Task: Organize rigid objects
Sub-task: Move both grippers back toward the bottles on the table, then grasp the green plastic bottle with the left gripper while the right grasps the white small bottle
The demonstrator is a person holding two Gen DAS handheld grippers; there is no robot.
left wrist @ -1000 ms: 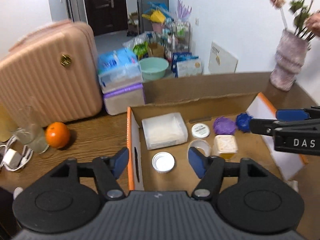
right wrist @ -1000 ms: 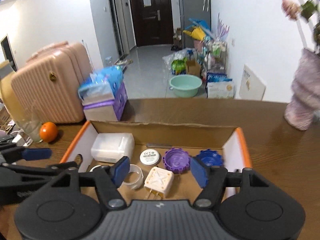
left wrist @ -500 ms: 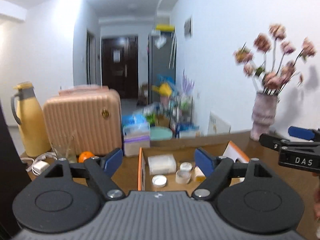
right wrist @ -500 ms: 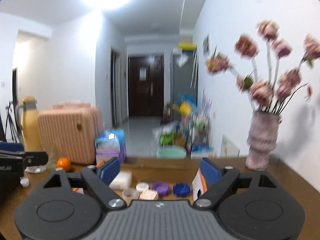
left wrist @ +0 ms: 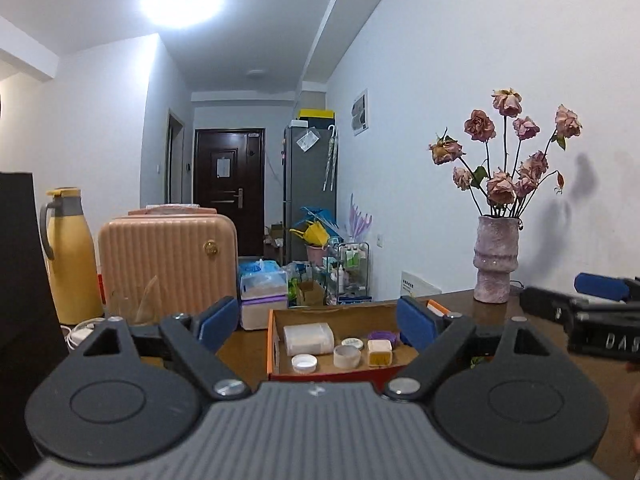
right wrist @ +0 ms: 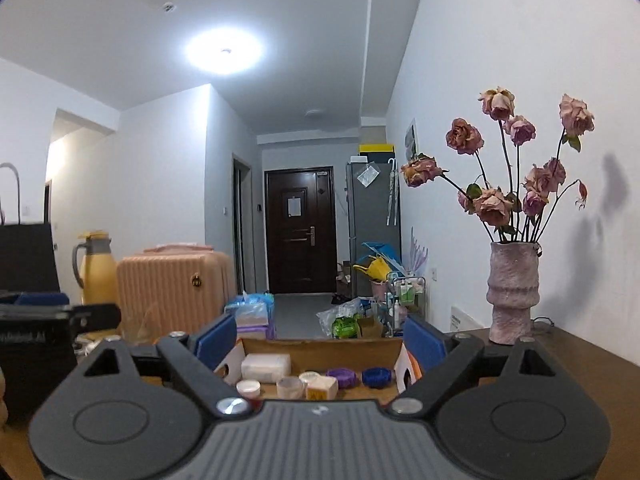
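Through your left wrist camera, your left gripper [left wrist: 318,322] is spread wide with nothing between its blue pads, held level and back from the table. Straight ahead between the fingers sits the shallow orange-edged cardboard box [left wrist: 276,344], its long axis running left to right across your line of sight. Inside lie a white rectangular plastic container [left wrist: 308,338], a white round lid [left wrist: 304,362], a clear tape roll [left wrist: 347,356], a cream square block [left wrist: 379,352] and a purple ridged cap [left wrist: 383,335]. To the right, your right gripper [left wrist: 600,312] pokes in. Through your right wrist camera, that gripper [right wrist: 320,340] is also wide and holding nothing, with the same box [right wrist: 320,350] ahead between its fingers, and a blue ridged cap [right wrist: 376,376] at its right end.
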